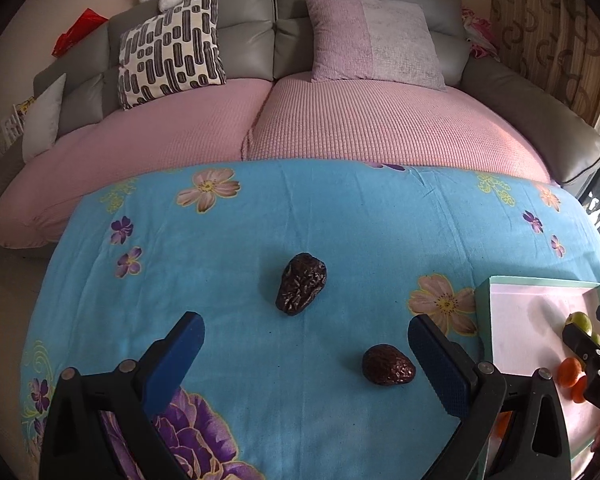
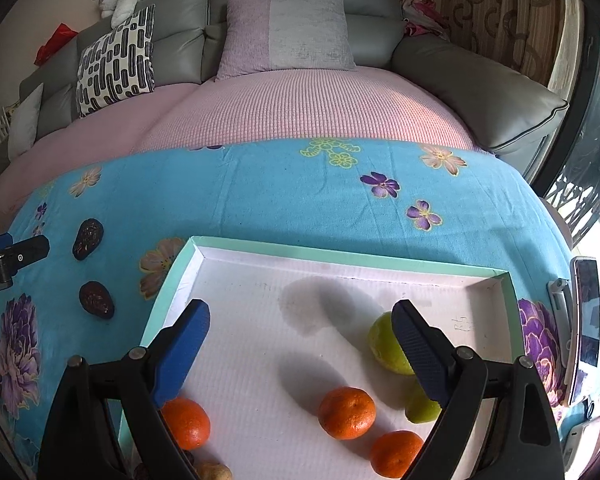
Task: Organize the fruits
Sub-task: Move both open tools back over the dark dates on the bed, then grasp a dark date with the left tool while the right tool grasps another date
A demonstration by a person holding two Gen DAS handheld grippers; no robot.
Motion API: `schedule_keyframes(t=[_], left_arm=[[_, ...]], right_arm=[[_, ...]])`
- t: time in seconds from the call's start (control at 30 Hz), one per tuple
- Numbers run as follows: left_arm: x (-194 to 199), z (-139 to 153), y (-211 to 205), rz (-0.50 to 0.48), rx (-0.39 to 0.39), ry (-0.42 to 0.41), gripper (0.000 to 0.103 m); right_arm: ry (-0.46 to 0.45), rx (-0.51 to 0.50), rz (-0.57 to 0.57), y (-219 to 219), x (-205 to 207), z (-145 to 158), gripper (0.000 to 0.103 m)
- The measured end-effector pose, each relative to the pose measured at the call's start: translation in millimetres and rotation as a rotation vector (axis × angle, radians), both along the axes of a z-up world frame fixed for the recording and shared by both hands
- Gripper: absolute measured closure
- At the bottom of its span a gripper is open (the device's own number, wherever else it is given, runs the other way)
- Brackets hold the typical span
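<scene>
left gripper (image 1: 306, 356) wide open, empty | near dark fruit (image 1: 388, 365) just inside its right finger | centre, then close gently | right gripper (image 2: 300, 344) open, empty over tray (image 2: 340, 258)

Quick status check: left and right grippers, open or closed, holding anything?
Left gripper: open, empty, above the blue cloth near two dark fruits.
Right gripper: open, empty, over the white tray of oranges and green fruits.
</scene>
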State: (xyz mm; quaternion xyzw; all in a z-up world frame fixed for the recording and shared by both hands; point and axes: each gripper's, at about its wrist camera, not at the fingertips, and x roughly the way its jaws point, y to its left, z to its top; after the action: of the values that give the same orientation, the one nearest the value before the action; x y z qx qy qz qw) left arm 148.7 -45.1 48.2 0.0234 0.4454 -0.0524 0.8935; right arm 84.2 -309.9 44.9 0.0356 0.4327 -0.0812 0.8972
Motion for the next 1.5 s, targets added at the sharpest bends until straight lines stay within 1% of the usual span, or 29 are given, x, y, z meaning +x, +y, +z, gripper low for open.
schedule_keyframes(t=[0.13, 0.27, 0.47, 0.6, 0.73, 0.87, 0.93, 1.03, 1.13, 1.17, 1.2, 1.3, 1.33, 1.4, 1.47, 1.5], left_arm=[[1, 3, 33, 0.084, 0.003, -0.011, 0.0], [1, 2, 67, 0.167, 0.002, -0.017, 0.0], [-1, 3, 110, 0.265, -0.053, -0.017, 0.0], [1, 2, 122, 0.287, -0.091, -0.007, 0.0], [6, 0, 117, 0.255, -0.106, 0.001, 0.0], [19, -5, 100, 0.197, -0.097, 0.001, 0.0], [26, -10, 90, 0.161, -0.088, -0.004, 0.0], [36, -21, 76, 0.118, -0.083, 0.01, 0.0], [45, -33, 64, 0.078, -0.11, 0.034, 0.001], [48, -38, 61, 0.069, -0.117, 0.048, 0.002], [51, -43, 57, 0.058, -0.121, 0.061, 0.006], [59, -55, 49, 0.022, -0.141, 0.093, 0.014], [60, -59, 47, 0.016, -0.147, 0.102, 0.015], [64, -66, 44, 0.003, -0.16, 0.118, 0.022], [66, -72, 42, -0.011, -0.183, 0.13, 0.022], [67, -75, 41, -0.019, -0.199, 0.135, 0.028]], right_arm=[[-0.013, 0.024, 0.017, 17, 6, 2, 0.01], [-0.017, 0.023, 0.055, 38, 12, 3, 0.01], [-0.018, 0.037, 0.103, 67, 21, 0, 0.01], [-0.021, 0.034, 0.156, 90, 27, -2, 0.01], [-0.023, 0.026, 0.205, 112, 32, -5, 0.01], [-0.005, 0.029, 0.235, 126, 40, -14, 0.01], [0.006, 0.038, 0.245, 130, 44, -19, 0.01], [0.025, 0.056, 0.254, 135, 50, -27, 0.01], [0.043, 0.083, 0.265, 141, 56, -35, 0.01], [0.05, 0.095, 0.269, 143, 57, -37, 0.01], [0.057, 0.105, 0.273, 145, 58, -39, 0.011], [0.078, 0.114, 0.287, 152, 62, -46, 0.012], [0.084, 0.113, 0.294, 155, 63, -48, 0.016], [0.097, 0.107, 0.304, 159, 64, -52, 0.021], [0.113, 0.1, 0.307, 163, 66, -57, 0.023], [0.12, 0.101, 0.308, 165, 67, -59, 0.025]])
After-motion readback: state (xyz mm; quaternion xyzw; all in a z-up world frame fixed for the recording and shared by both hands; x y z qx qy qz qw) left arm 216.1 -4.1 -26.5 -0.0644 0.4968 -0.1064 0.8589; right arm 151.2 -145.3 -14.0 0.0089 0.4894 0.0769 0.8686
